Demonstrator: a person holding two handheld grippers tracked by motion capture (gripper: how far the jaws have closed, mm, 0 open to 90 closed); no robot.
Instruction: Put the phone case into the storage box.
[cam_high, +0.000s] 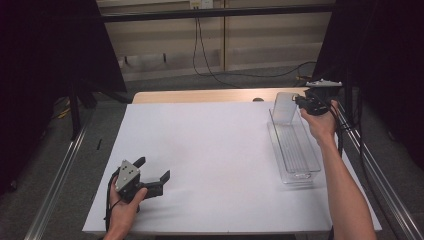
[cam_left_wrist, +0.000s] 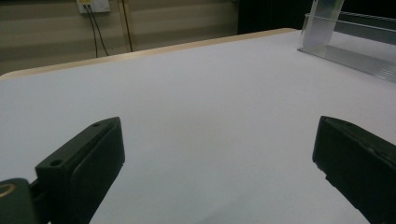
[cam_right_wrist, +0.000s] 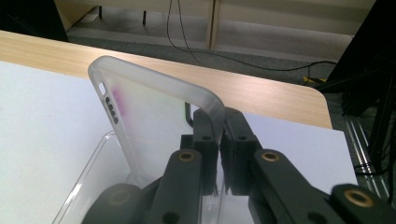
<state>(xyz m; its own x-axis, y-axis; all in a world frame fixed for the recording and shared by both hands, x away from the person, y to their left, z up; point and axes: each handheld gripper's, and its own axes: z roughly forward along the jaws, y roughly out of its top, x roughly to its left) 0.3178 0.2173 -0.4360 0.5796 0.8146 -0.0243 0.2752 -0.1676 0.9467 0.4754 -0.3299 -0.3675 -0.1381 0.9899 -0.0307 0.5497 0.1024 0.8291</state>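
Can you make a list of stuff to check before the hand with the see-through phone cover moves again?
1. Right gripper shut on the frosted see-through soft plastic phone cover: ok, jaws pinch its edge.
2. Cover is above the long clear plastic tray: ok, it stands at the tray's far end.
3. Whether the cover's bottom touches the tray floor: cannot tell.
4. Tray sits flat on the white table sheet: ok.
5. Left gripper out of the way: ok, open, resting near the table's near left corner.
6. Anything already in the tray: cannot tell for sure; it looks bare.
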